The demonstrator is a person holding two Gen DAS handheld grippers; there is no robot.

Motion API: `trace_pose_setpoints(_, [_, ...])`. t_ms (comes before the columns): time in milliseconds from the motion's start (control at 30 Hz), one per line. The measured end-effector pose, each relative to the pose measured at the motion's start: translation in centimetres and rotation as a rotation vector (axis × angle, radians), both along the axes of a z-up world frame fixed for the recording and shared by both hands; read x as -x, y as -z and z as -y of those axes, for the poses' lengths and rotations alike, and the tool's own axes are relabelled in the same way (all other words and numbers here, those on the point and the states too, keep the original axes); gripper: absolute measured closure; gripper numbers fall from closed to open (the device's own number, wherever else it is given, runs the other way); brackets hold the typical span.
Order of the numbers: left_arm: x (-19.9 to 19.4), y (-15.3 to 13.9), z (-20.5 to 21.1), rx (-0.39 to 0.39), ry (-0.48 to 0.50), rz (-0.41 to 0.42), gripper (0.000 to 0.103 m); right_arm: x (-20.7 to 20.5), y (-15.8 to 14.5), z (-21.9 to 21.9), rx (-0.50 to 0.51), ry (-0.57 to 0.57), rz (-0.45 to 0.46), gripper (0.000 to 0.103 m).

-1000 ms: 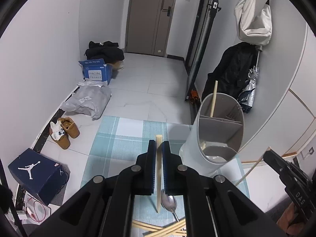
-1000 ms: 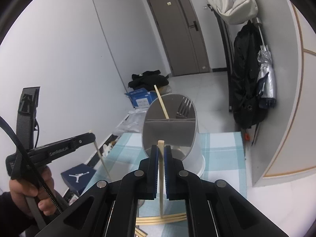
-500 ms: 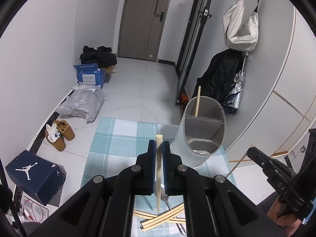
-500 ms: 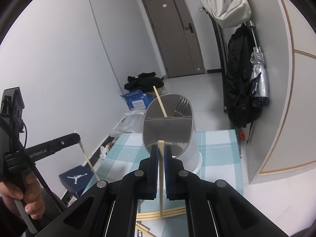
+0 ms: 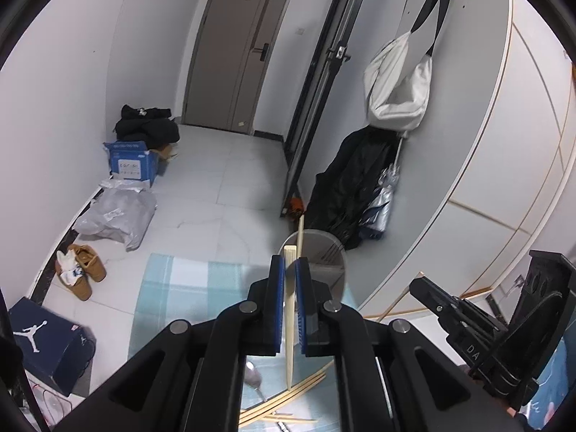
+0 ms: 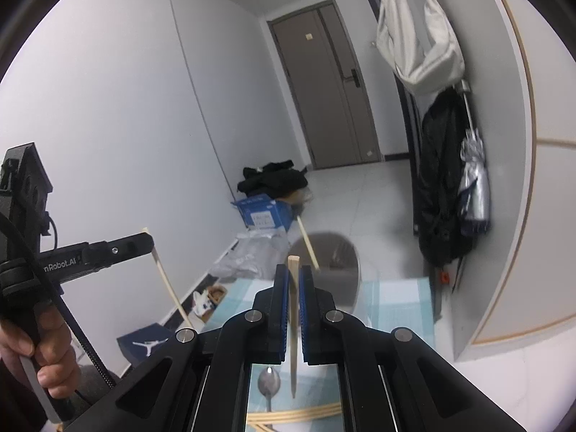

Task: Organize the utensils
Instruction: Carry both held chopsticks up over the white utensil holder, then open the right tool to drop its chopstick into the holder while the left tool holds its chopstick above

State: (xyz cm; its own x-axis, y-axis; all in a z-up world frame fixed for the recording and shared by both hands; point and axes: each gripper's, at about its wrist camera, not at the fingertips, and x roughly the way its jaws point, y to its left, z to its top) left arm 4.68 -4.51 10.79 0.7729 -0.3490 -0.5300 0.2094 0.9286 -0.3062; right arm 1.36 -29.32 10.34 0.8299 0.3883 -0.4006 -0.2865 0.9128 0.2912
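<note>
Both tongs are clamped nearly shut, each on one chopstick. The left gripper [image 5: 289,280] holds its chopstick [image 5: 289,324] upright between the blue pads, thin end down. The right gripper [image 6: 294,284] holds its chopstick [image 6: 293,327] the same way.

Holder: the grey utensil holder [image 5: 325,252] stands on the checked cloth [image 5: 187,288] toward its far edge, ahead of both grippers and below them. It is divided inside. One chopstick [image 5: 300,232] leans in it already, and fork tines [image 5: 333,250] show above the rim.

Risks, as judged:
- Each stick is pinched at one narrow spot, so it could pivot in the pads and meet the rim or divider instead of dropping in.
- Two grippers closing on one small opening could knock each other, or the leaning chopstick.
- A hard contact could tip the holder; it looks light.
- Release too high could let a stick bounce out onto the cloth.

Count:
- grippers: 2
- chopsticks held: 2
- chopsticks in holder: 1
- forks in holder: at least 1
- spoon [image 6: 269,385] on the cloth near its near edge: 1
- loose chopsticks [image 5: 284,401] beside it: several, crossed; exact number unclear.
</note>
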Motion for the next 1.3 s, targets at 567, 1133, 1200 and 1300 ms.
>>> trace_pose_setpoints(567, [-5.8,-4.4,-0.5,0.102,0.003,0.043,0.1,-6.5,-8.1,1.1,0.015,0.001,0.092,0.098])
trace_pose_setpoints(1133, [-12.4,-2.0,0.2,0.093,0.003,0.014,0.1,-14.8,-7.7,0.5,0.077,-0.023,0.095,0.098])
trace_pose_setpoints(1200, [-13.0,-1.5,0.3,0.089,0.006,0.016,0.1,-15.4,-7.3,0.4,0.085,-0.034,0.09,0.098])
trace_pose_setpoints(1300, [-13.7,-0.7,0.6,0.069,0.011,0.014,0.1,-16.1,-6.6,0.1,0.102,-0.066,0.077,0.098])
